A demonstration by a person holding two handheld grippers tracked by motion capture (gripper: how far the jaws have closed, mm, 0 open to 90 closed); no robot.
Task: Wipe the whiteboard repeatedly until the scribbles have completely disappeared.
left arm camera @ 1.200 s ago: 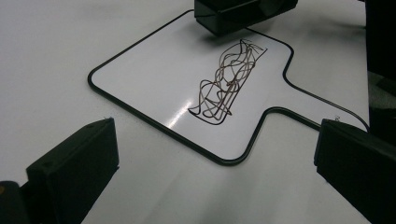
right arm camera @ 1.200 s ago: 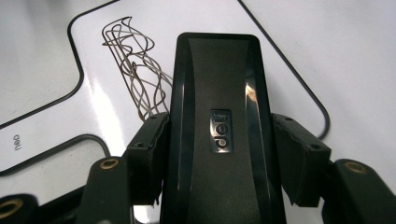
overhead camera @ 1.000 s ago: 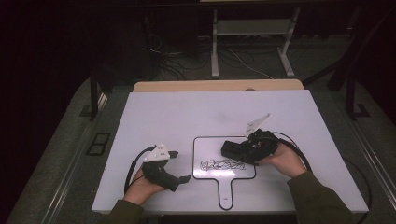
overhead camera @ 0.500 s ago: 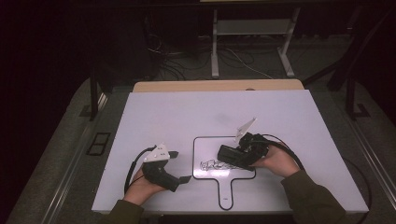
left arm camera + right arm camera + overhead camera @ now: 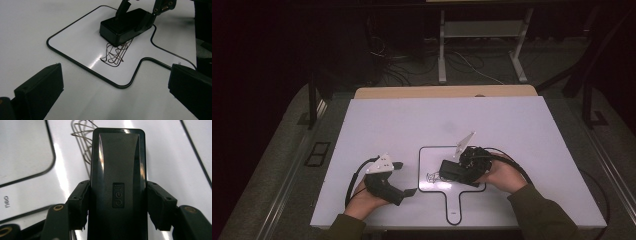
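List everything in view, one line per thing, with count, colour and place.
table: one, white top, centre of the high view.
small whiteboard: one, white with black rim and a handle, on the table's near middle.
scribble: one, dark lines, on the small whiteboard.
eraser: one, black, flat on the small whiteboard, at the scribble's edge.
metal stand: one, pale, on the floor behind the table.
left gripper: one, black, jaws open, left of the small whiteboard.
right gripper: one, black, clamped on the eraser's sides.

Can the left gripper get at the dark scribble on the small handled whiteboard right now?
Probably yes: the left gripper is open beside the whiteboard, and the scribble's near part lies bare; the black eraser covers its far edge.
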